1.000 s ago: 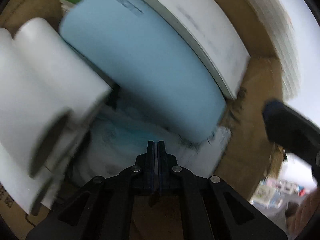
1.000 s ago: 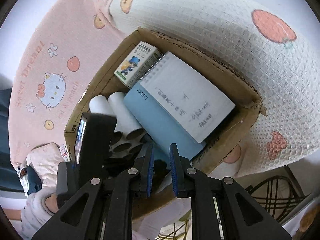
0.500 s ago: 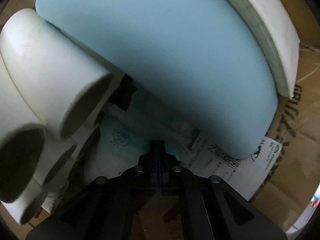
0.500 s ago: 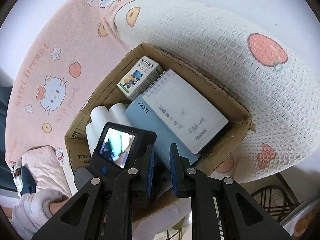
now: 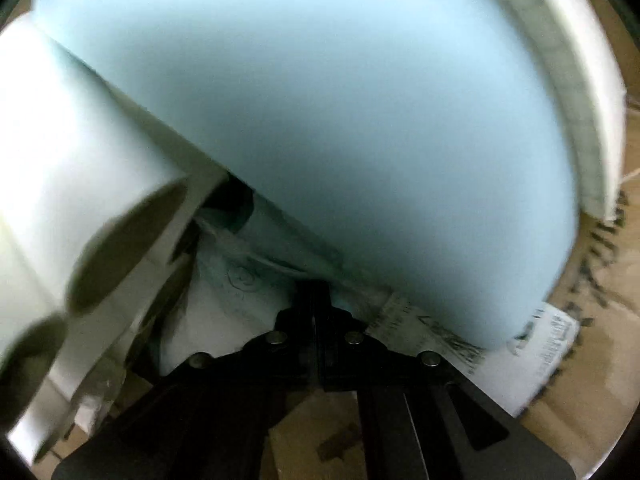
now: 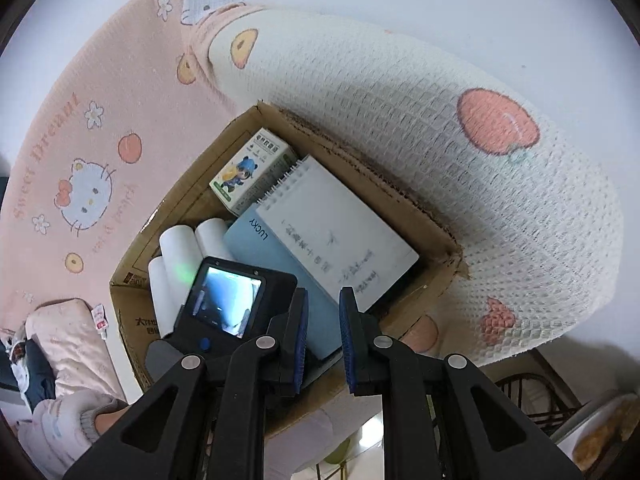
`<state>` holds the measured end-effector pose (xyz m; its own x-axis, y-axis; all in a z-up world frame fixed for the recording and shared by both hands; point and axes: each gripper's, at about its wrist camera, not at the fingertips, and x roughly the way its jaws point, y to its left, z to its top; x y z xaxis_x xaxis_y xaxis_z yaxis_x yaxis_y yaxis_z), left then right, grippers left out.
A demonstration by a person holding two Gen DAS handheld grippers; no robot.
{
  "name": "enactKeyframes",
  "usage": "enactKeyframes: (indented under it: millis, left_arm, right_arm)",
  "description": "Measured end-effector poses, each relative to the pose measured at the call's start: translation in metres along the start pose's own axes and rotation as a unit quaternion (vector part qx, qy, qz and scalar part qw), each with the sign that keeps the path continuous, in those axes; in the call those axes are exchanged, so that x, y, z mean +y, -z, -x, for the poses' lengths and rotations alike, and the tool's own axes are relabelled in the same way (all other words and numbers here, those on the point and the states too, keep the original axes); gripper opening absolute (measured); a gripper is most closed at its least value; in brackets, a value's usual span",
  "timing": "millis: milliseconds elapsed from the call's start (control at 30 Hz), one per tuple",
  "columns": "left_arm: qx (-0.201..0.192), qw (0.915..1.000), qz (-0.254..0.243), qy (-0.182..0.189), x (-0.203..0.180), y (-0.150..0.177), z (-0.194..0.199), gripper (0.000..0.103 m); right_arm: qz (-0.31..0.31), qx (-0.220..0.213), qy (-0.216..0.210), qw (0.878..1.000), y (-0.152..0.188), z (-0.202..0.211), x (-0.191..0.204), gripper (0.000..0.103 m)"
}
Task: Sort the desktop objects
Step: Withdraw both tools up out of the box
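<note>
White rolls [image 5: 80, 184] blurred, partly beyond the left edge

A home, most likely a bedroom: a cardboard box [image 6: 416, 216] rests on a pink cartoon-cat blanket [image 6: 80, 152] printed "Sweet Dream" beside a white waffle-weave cover [image 6: 400, 112] with peach motifs. A person's fleecy pyjama sleeve [image 6: 60, 412] shows at lower left. The box holds household odds and ends: a spiral notepad [image 6: 336, 232], a blue notebook [image 6: 280, 264], white paper rolls [image 6: 180, 248] and a small cartoon-printed carton [image 6: 252, 168].
</note>
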<state>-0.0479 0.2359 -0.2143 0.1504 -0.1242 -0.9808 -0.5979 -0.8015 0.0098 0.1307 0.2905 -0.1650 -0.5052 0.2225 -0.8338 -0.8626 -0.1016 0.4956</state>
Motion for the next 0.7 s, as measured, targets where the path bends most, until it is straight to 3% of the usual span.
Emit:
enactKeyframes:
  millis: [100, 167, 233, 400, 600, 700]
  left_arm:
    - [-0.04, 0.9987, -0.023, -0.02, -0.007, 0.01, 0.024, 0.022]
    - [-0.093, 0.9933, -0.055, -0.041, -0.013, 0.018, 0.049, 0.043]
    - [-0.109, 0.9879, -0.09, -0.064, -0.019, 0.027, 0.062, 0.044]
    - [-0.141, 0.9827, -0.118, -0.019, -0.013, 0.057, 0.096, 0.045]
    - [-0.201, 0.972, -0.122, -0.007, 0.025, 0.08, 0.121, 0.043]
    - [-0.219, 0.9688, -0.115, 0.002, 0.057, 0.103, 0.129, 0.011]
  right_arm:
    - [0.003, 0.0, 0.003, 1.0, 0.0, 0.001, 0.001, 0.012]
    - [0.003, -0.003, 0.002, 1.0, 0.001, 0.004, 0.0, 0.012]
    - [-0.001, -0.01, 0.003, 1.0, 0.002, 0.01, -0.001, 0.012]
    - [0.005, -0.021, 0.011, 1.0, 0.006, 0.023, 0.001, 0.012]
    - [0.047, 0.001, 0.028, 0.998, 0.012, 0.015, 0.022, 0.012]
    - [0.055, 0.026, 0.013, 0.998, 0.016, -0.001, 0.034, 0.012]
